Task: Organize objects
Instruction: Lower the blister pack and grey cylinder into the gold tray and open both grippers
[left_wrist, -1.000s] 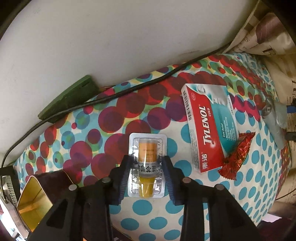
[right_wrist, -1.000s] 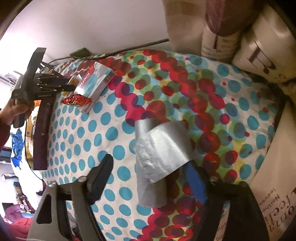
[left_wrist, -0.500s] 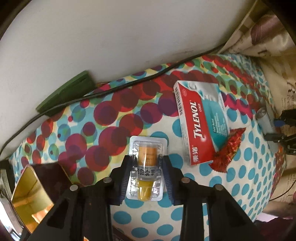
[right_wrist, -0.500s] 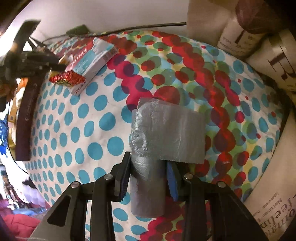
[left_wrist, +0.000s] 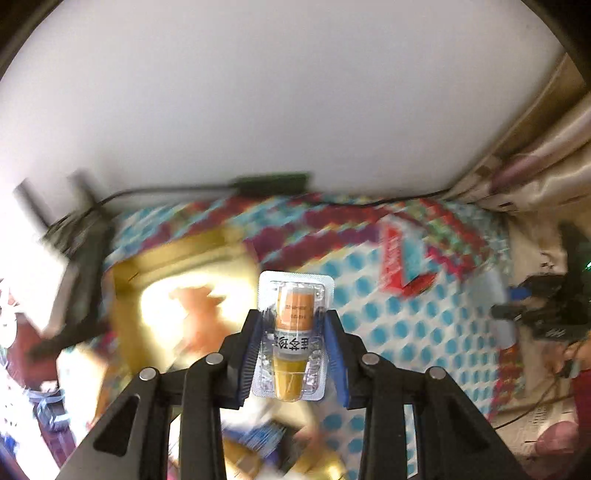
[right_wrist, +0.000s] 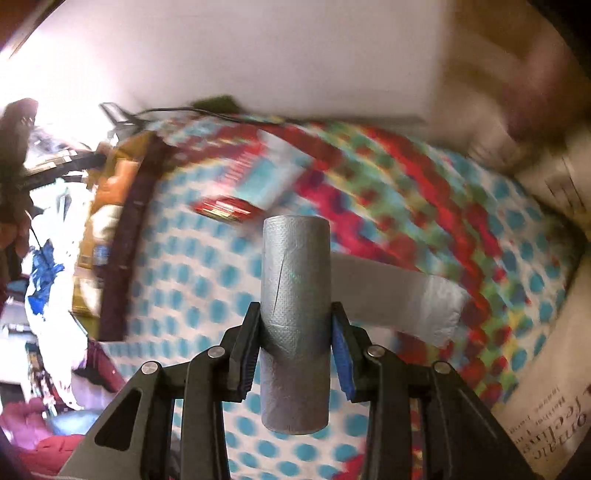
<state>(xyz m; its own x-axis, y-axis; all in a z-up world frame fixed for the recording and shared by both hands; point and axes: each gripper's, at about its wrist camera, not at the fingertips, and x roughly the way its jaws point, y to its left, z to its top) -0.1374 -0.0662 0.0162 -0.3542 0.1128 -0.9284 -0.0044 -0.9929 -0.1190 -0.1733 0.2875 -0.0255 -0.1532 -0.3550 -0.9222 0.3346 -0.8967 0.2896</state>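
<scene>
My left gripper (left_wrist: 294, 334) is shut on a blister pack (left_wrist: 293, 332) holding a small orange-capped vial, lifted off the dotted cloth (left_wrist: 399, 332). Behind it on the left lies a blurred open gold box (left_wrist: 177, 280) with an orange shape inside. My right gripper (right_wrist: 294, 334) is shut on a grey roll (right_wrist: 295, 314) of plastic bags, raised above the cloth (right_wrist: 207, 295); a loose grey flap (right_wrist: 406, 295) trails from it to the right. The right gripper and roll also appear at the far right of the left wrist view (left_wrist: 517, 314).
A red and teal medicine box (left_wrist: 402, 258) and a red foil packet (right_wrist: 225, 211) lie on the cloth. A green adapter (left_wrist: 273, 182) with a black cable sits by the white wall. Paper bags (right_wrist: 546, 398) crowd the right side. The gold box (right_wrist: 110, 229) stands at the left.
The left gripper lifted the blister pack off the cloth and swung left toward the gold box. The right gripper closed on the grey roll and raised it, with the flap unfolding.
</scene>
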